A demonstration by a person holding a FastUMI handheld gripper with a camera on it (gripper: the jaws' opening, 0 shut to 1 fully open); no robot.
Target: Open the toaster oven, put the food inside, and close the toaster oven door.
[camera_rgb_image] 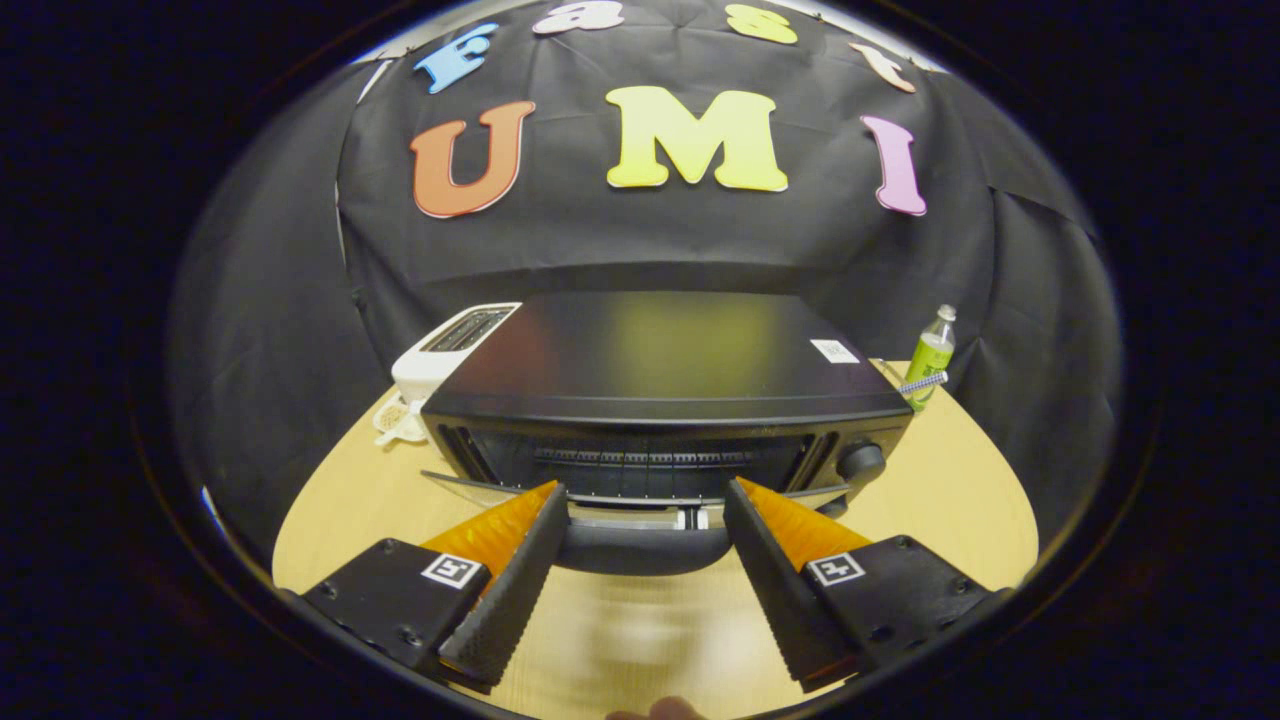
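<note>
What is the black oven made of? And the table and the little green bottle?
Toaster oven: probably painted metal; its smooth top reflects light. Table: looks like pale wood, with faint grain. Bottle: likely clear plastic, green inside. The open tool straddles the door handle.

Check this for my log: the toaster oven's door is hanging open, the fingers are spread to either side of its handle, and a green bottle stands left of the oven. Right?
Not quite: in the gripper view the green bottle stands right of the toaster oven, not left. The door does hang open, and the gripper has its fingers spread to either side of the handle.

Recording booth; black cloth wall (640, 240); wooden table (950, 500).
</note>
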